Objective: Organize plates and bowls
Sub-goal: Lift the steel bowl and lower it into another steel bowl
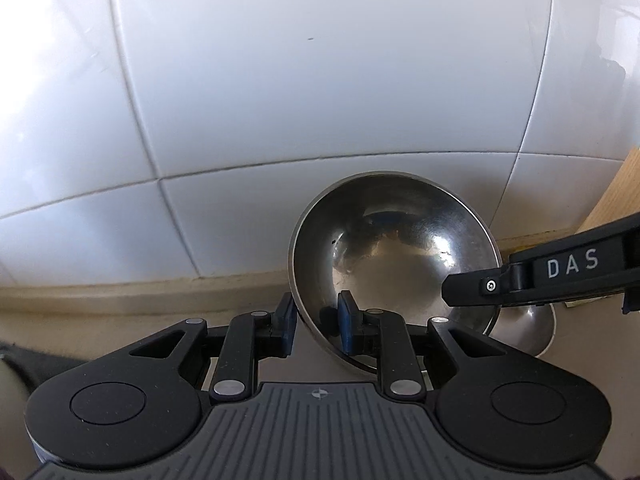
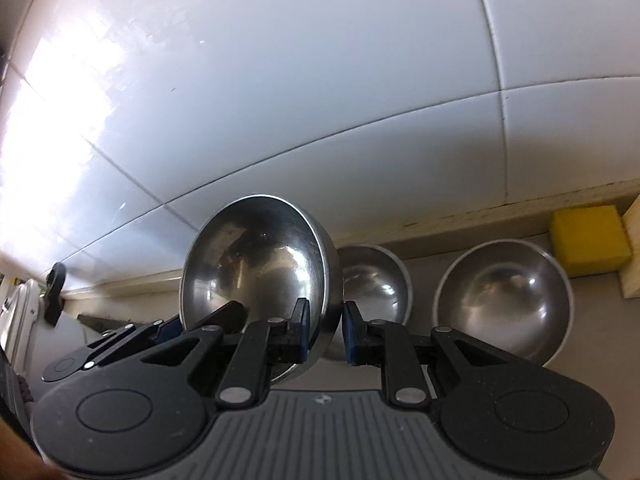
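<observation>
Jaws on both my grippers pinch the rim of one tilted steel bowl (image 1: 394,256), held above the worktop (image 1: 100,304): left gripper (image 1: 316,322) at its left edge, right gripper (image 2: 325,330) opposite. Two more bowls (image 2: 374,280) (image 2: 504,300) sit behind, empty, beside a yellow sponge (image 2: 588,240)

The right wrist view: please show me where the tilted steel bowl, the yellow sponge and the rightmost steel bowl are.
tilted steel bowl (image 2: 260,264), right wrist view, on its shiny inner wall.
yellow sponge (image 2: 588,240), right wrist view, on its front face.
rightmost steel bowl (image 2: 504,300), right wrist view, on its inner bottom.
</observation>
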`<state>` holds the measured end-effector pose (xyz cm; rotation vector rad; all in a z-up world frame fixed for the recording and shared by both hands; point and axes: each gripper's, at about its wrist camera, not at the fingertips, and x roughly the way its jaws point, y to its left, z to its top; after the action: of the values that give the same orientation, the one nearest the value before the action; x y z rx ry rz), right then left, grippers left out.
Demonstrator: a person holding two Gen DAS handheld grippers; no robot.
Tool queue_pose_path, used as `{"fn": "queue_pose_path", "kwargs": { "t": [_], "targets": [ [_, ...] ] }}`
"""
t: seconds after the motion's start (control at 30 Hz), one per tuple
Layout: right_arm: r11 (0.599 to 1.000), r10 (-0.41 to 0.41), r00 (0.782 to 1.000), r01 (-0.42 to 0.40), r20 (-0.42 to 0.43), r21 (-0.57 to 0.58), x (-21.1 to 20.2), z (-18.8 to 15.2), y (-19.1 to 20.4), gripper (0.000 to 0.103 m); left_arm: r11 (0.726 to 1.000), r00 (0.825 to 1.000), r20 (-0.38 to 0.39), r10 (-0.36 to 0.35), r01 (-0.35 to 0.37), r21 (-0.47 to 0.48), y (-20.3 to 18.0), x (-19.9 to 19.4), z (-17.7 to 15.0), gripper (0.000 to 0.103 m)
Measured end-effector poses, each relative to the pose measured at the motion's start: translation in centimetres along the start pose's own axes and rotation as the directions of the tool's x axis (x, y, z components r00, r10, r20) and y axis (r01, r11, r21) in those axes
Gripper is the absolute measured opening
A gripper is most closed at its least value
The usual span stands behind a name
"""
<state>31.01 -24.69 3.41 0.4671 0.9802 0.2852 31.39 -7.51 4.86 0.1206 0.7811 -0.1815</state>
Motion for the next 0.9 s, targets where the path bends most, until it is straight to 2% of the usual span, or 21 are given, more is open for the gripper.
{"fn": "queue_pose_path", "kwargs": {
  "t": [0.23, 0.47, 0.77, 0.9],
  "targets": [
    [0.999, -0.034, 0.999, 0.034, -0.010, 0.013, 0.7, 0.8, -1.2, 0.003, 1.000, 1.000, -0.028, -0.002, 0.003, 0.016, -0.9, 1.7, -0.2, 0.021],
    [0.998, -0.062, 0.996, 0.064, -0.064, 0.029, 3.2, 0.7, -2.2, 0.003, 1.000, 0.996, -0.087, 0.003, -0.001, 0.026, -1.7, 4.5, -1.1, 0.022],
    [0.995, -0.083, 0.991, 0.088, -0.103, 0.041, 5.2, 0.8, -3.1, 0.002, 0.999, 0.991, -0.130, -0.003, 0.008, 0.033, -1.9, 6.0, -2.0, 0.023],
    [0.995, -0.088, 0.990, 0.093, -0.107, 0.047, 5.1, 1.0, -3.0, 0.002, 0.999, 0.992, -0.125, 0.008, -0.001, 0.051, -1.8, 5.8, -2.0, 0.023]
  ]
}}
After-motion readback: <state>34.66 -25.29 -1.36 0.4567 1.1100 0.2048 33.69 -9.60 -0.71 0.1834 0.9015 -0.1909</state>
